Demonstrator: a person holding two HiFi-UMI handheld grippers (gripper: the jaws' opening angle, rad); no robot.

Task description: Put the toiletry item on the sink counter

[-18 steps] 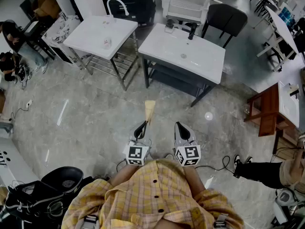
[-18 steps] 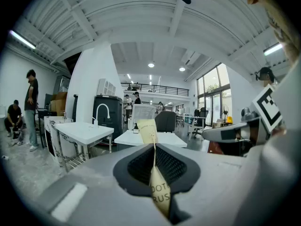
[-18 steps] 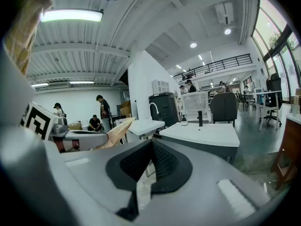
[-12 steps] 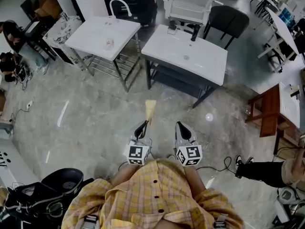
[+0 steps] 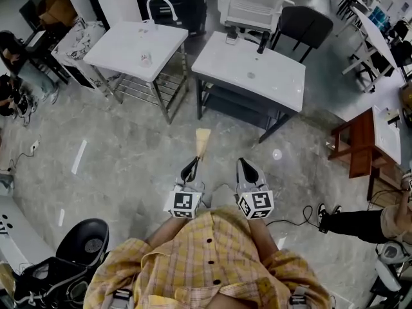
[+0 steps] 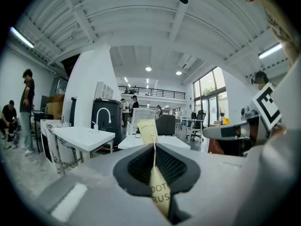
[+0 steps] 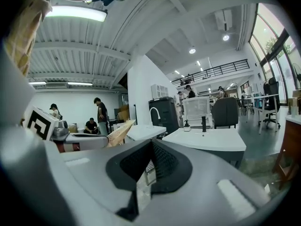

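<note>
Tan packet (image 5: 202, 140) is clamped in left gripper (image 5: 192, 167), right gripper (image 5: 244, 167) closed and empty. I'd carry it level to the far sink counter (image 5: 277, 77).

the left hand-held gripper (image 6: 154, 149) has its jaws pressed together on a yellow toothbrush packet (image 6: 147, 132), which sticks upright past the tips. beyond stands a white counter (image 6: 82, 138) with a curved tap (image 6: 104, 117). the right hand-held gripper (image 6: 235, 131) shows alongside at right.
</note>
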